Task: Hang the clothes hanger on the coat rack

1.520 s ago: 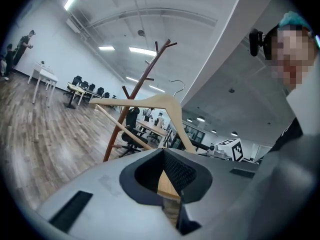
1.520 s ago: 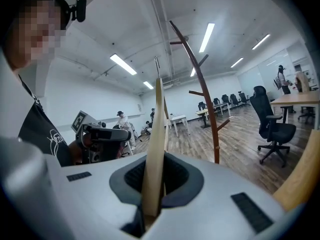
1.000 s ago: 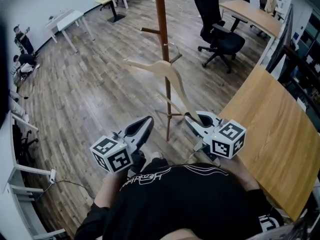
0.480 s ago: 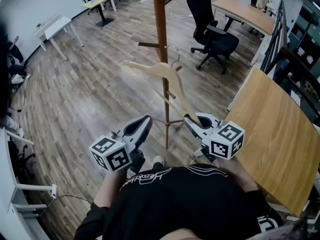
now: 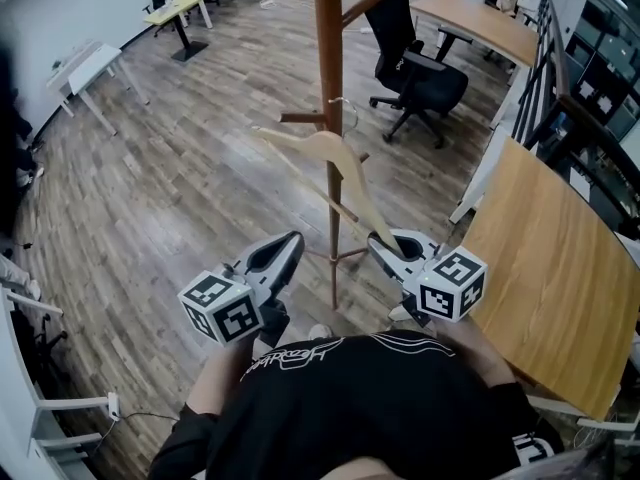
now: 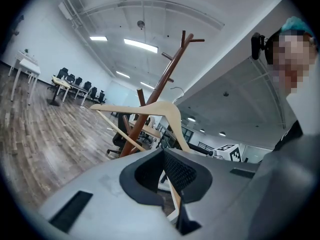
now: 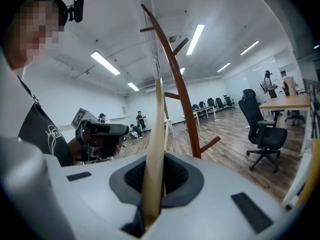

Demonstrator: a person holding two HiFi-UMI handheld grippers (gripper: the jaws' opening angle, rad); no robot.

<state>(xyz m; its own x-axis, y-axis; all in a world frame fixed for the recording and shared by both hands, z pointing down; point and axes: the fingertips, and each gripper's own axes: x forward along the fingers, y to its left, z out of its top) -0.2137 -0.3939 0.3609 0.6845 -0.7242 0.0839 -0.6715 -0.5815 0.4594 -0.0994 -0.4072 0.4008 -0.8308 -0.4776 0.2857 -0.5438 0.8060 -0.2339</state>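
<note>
A light wooden hanger with a metal hook is held up close in front of the brown coat rack. Its hook sits beside the pole, near a short peg. My right gripper is shut on the lower end of one hanger arm. In the right gripper view the hanger rises upright from the closed jaws of this gripper, with the rack just behind. My left gripper is shut and empty, left of the pole. From it I see the hanger against the rack.
A curved wooden table stands close on the right. A black office chair is behind the rack, and a white desk stands far left. The rack's base legs spread on the plank floor by my feet.
Both grippers and the hanger have moved forward toward the coat rack. The pole now looms larger, and the hook has come up beside it.
</note>
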